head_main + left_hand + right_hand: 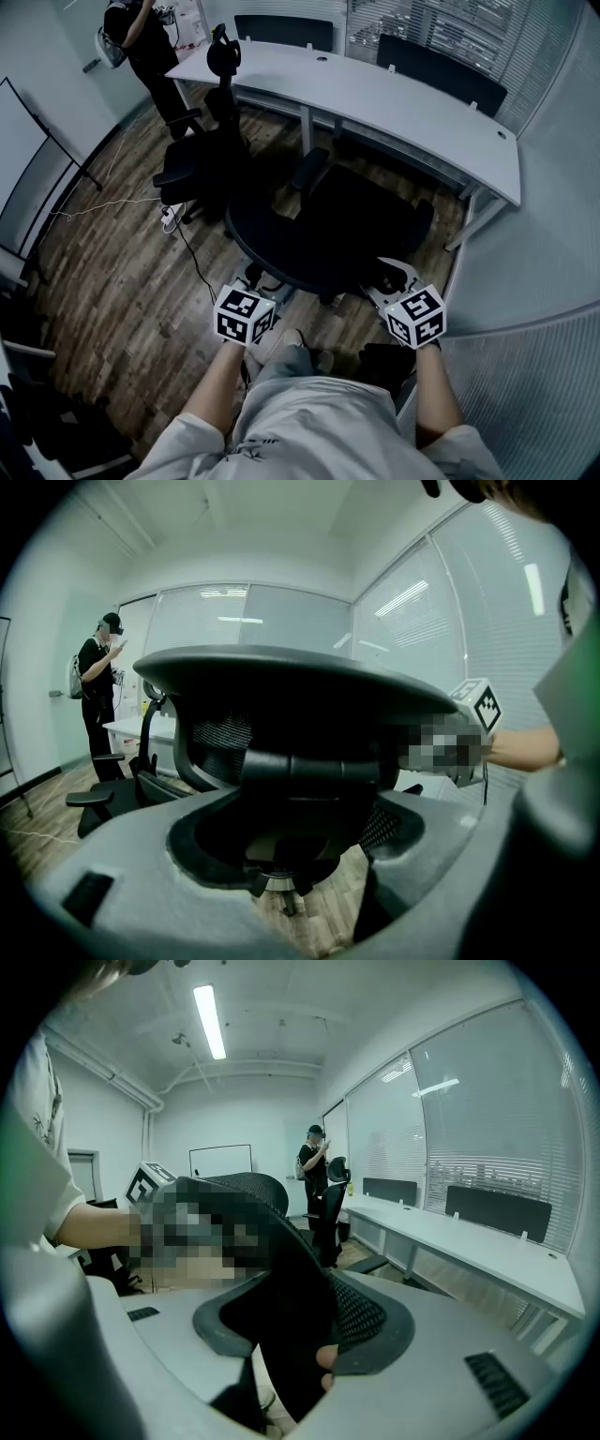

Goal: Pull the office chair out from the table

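While the right gripper clamps the office chair by its backrest and the left gripper seemingly does too, pulling is underway; next, draw it clear of the worktop.

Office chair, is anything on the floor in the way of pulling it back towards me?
Nothing visible blocks the office chair. Only a thin cable lies on the floor, just left of its base.

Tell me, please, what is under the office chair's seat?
Under the office chair, the left gripper view shows its central column and wood floor. In the head view, seat and backrest cover the base.
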Tool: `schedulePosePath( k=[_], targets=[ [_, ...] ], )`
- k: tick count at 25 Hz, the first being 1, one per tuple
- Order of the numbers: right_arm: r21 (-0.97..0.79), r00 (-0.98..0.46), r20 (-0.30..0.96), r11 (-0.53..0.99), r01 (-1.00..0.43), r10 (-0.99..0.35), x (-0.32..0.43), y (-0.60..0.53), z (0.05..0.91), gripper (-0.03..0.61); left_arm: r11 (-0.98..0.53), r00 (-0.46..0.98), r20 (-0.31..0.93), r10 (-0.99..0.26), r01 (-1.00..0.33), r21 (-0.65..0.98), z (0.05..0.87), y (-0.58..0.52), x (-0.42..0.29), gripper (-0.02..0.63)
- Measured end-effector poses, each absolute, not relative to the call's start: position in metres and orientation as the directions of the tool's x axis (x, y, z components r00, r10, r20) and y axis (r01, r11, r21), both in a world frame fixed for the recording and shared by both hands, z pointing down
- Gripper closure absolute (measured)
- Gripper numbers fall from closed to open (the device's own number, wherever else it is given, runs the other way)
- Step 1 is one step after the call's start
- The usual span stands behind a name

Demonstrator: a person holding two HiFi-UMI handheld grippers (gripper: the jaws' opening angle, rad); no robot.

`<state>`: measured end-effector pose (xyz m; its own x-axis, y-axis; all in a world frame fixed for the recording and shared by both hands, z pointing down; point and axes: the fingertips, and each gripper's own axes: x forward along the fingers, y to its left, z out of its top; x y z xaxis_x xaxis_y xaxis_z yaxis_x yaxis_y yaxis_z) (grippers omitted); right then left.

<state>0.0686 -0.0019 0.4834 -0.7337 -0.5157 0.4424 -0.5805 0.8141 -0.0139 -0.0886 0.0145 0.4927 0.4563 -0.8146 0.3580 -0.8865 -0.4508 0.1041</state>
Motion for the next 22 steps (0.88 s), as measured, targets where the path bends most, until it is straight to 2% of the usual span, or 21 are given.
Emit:
schedulePosePath(
  k=[22],
  targets=[
    [-0.007,-0.708,0.454,0.793,-0.609,-0.541,0.064,0.106,0.482,0.403,-0.471,0.474,0.357,-0.805,-0.876,0.100,0.492,0.120,-0.095,0.287]
  ],
)
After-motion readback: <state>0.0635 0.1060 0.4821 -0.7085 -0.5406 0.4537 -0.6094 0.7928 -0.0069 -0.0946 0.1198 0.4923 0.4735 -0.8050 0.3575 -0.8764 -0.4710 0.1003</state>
